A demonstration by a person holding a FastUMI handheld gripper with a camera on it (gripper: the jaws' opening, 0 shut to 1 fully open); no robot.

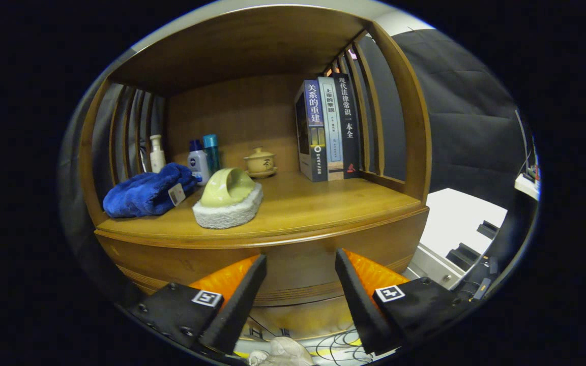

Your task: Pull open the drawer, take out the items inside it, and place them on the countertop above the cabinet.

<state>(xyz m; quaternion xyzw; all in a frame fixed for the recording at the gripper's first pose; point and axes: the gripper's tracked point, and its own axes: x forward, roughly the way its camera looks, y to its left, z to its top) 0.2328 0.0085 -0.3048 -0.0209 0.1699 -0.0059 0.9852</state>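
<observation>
The fingers (300, 264) stand wide apart, empty, before the drawer (293, 264); a sponge (228, 201) and blue towel (148, 192) lie on the worktop (323, 203).

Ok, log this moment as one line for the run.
gripper: open, empty | fingers: before cabinet front | countertop: scrubber, blue towel

Cabinet (293, 264): wood, smooth, soft satin sheen.
Countertop (313, 203): same polished wood.
Towel (145, 193): plush, fuzzy cloth.
Scrubber (229, 201): glossy handle, probably plastic; rough fibrous pad.
Lidded cup (260, 162): glazed ceramic.
Books (328, 129): glossy paper covers.
Bottles (199, 162): smooth plastic.
</observation>
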